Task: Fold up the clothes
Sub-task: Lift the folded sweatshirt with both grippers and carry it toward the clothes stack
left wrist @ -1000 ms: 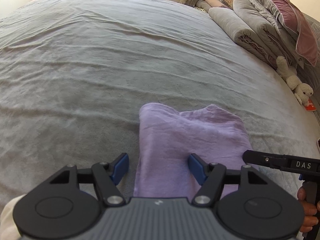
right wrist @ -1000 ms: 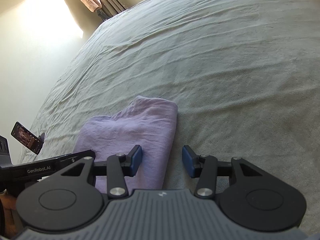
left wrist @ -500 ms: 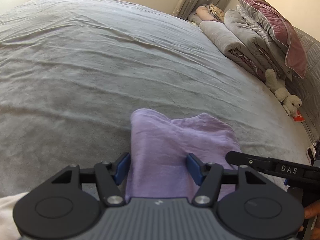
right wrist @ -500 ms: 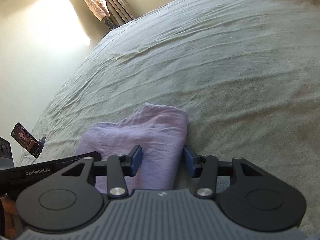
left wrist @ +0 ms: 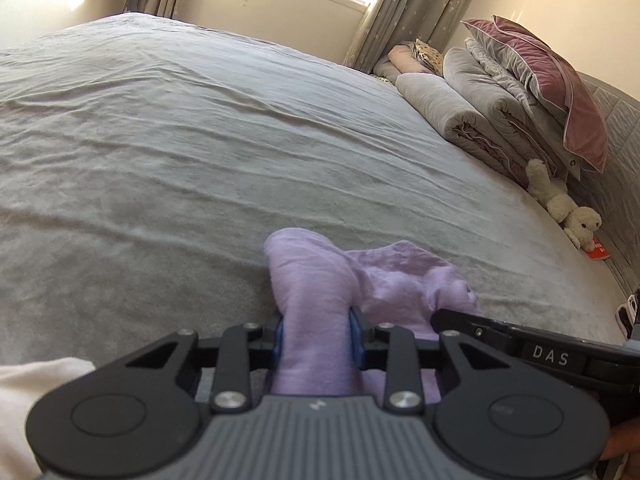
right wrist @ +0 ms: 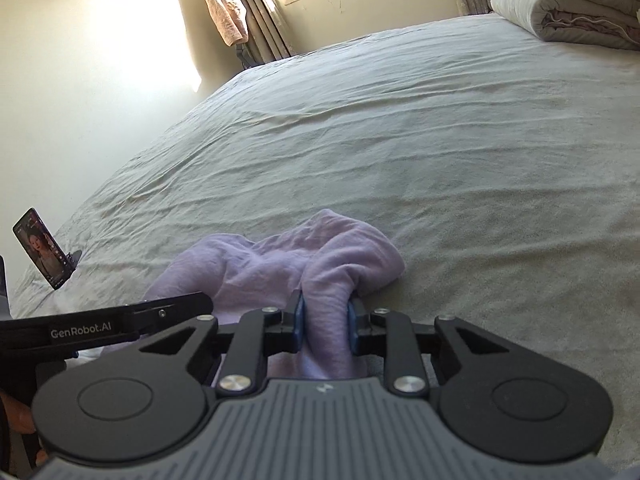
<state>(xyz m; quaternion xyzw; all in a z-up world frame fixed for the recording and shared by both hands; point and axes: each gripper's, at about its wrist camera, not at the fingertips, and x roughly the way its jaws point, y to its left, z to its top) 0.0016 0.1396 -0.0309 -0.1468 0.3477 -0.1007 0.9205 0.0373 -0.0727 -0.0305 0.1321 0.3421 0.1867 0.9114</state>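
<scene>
Purple garment (left wrist: 316, 300): soft fleecy knit, matte, bunched into two humps w/ a sagging fold between. Sits at near edge of bed (left wrist: 200, 140), which is covered in a grey sheet, fine wrinkles running across.

Left gripper (left wrist: 316, 336): jaws closing, blue pads (left wrist: 279, 338) pressing both sides of the garment's left hump, cloth pinched into a narrow column btwn them. Gap small, filled by fabric.

Right gripper (right wrist: 325, 328): same, jaws closing, blue pads (right wrist: 299, 322) squeezing the right hump; cloth bulges out above the pinch.

Bkgd: rolled grey quilts (left wrist: 480, 108) stacked by headboard, mauve velvet pillow (left wrist: 548, 80) on top, cream plush toy (left wrist: 568, 208) below. Phone (right wrist: 38, 252) propped upright at bed's left edge, screen lit.
</scene>
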